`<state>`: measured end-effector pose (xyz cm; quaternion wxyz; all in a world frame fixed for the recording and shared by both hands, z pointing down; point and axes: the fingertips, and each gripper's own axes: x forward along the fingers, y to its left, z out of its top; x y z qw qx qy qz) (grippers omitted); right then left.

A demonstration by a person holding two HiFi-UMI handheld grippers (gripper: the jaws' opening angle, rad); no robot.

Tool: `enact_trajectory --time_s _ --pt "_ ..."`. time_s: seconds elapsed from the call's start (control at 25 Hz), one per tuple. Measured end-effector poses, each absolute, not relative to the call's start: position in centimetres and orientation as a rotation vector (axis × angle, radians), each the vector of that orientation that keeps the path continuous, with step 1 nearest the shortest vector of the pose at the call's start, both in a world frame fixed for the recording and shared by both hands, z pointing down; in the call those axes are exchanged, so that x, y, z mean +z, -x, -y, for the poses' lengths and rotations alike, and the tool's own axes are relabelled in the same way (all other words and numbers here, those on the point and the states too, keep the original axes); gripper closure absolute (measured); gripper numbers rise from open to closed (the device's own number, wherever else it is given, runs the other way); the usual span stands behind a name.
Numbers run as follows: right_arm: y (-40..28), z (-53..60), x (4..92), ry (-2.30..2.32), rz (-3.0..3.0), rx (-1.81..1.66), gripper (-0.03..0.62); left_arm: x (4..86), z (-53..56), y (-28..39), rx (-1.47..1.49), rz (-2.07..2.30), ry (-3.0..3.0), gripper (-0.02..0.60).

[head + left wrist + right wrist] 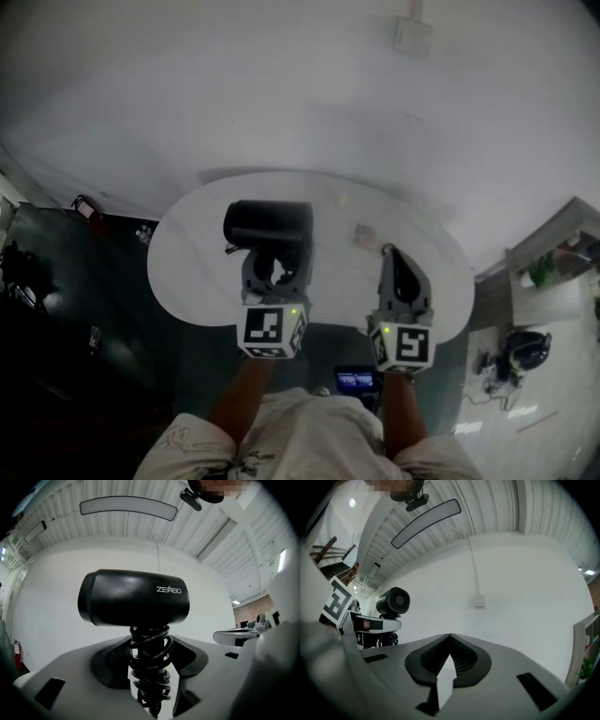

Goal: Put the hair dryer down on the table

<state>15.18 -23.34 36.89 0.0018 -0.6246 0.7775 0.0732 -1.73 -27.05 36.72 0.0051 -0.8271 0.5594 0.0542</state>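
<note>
While the head view sets the dryer above the table, the left gripper in its own view has jaws clamped on the cord-wrapped handle; right gripper jaws closed, empty.

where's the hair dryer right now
Head view, left of centre: the hair dryer is clamped in the left hand-held gripper, over the white table.

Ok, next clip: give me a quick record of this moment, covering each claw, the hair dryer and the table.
hair dryer: black, barrel level, cord wound round its handle
left claw: shut on that handle
right claw: shut, empty
table: white, oval, under the dryer; contact not visible
status: dryer not released
</note>
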Motion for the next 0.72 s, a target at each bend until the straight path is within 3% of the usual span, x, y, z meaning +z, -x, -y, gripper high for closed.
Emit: enact_trajectory --time_s 0.72 --pt "-8.6 38.3 35.6 1.993 -2.438 0.287 0.592 38.8 42.3 6.3 0.104 -1.717 2.662 0.345"
